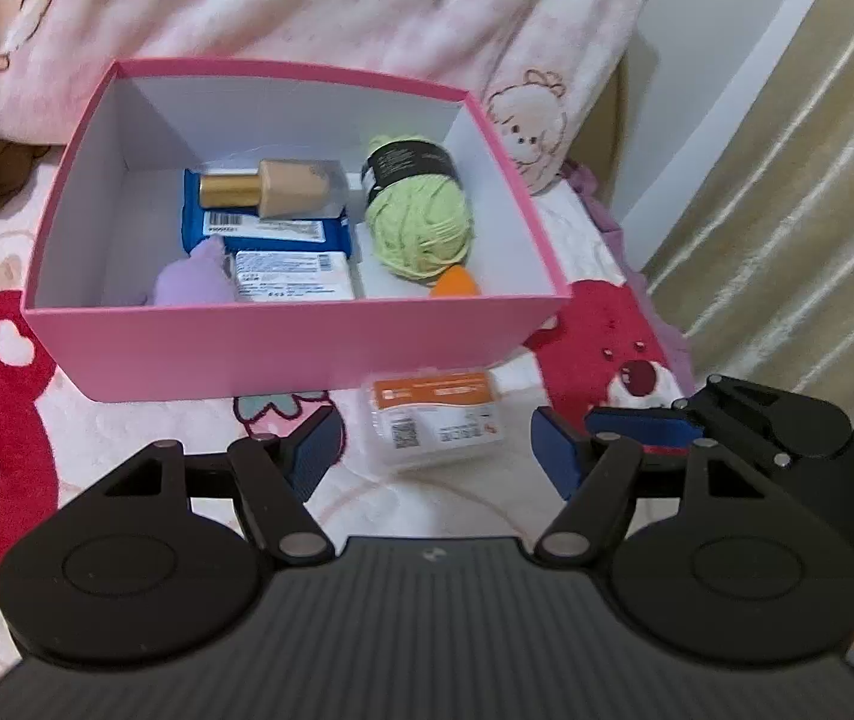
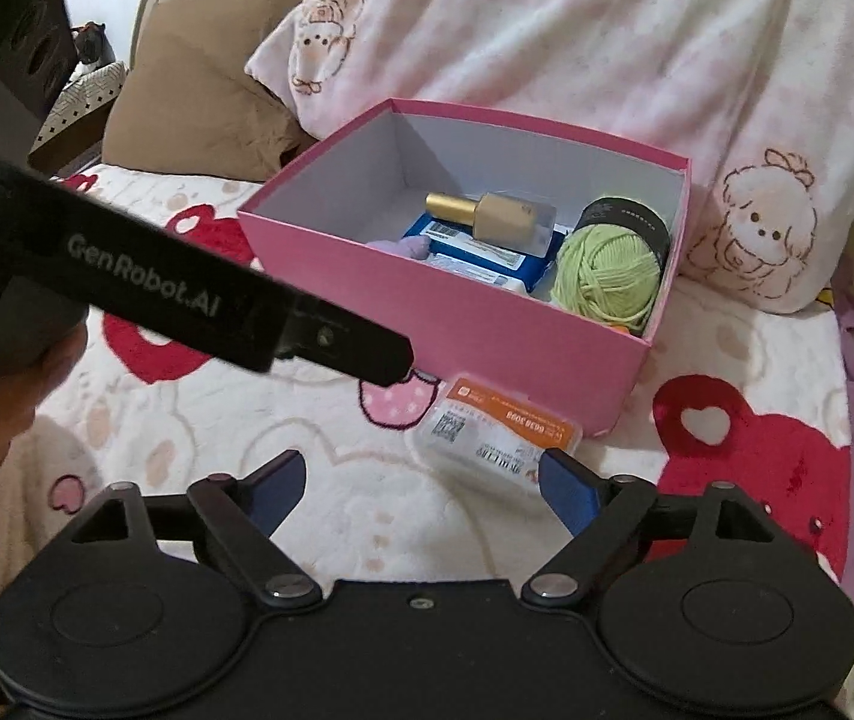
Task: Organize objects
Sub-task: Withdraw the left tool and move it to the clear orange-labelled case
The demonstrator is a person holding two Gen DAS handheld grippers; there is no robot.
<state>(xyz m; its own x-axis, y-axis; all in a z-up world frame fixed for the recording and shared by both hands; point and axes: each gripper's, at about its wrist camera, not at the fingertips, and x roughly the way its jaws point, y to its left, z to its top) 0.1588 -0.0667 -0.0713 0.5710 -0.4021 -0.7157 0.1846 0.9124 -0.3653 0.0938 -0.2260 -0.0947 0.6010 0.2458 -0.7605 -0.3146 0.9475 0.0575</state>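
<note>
An open pink box (image 1: 282,348) (image 2: 487,330) stands on the bed. It holds a green yarn ball (image 1: 420,222) (image 2: 607,276), a gold-capped bottle (image 1: 258,192) (image 2: 487,213), blue and white packets (image 1: 282,228), a purple item (image 1: 192,279) and an orange piece (image 1: 457,285). A clear packet with an orange label (image 1: 436,420) (image 2: 499,429) lies on the blanket in front of the box. My left gripper (image 1: 436,450) is open just before the packet. My right gripper (image 2: 420,480) is open, with its right finger (image 2: 571,498) beside the packet. The right gripper's fingers also show in the left wrist view (image 1: 643,429).
The bed is covered by a pink and white blanket with red bears (image 2: 757,450). A folded pink blanket (image 1: 306,12) lies behind the box. A brown pillow (image 2: 186,114) sits at the back left. A curtain (image 1: 787,210) hangs at the right. The left tool's body (image 2: 156,294) crosses the right wrist view.
</note>
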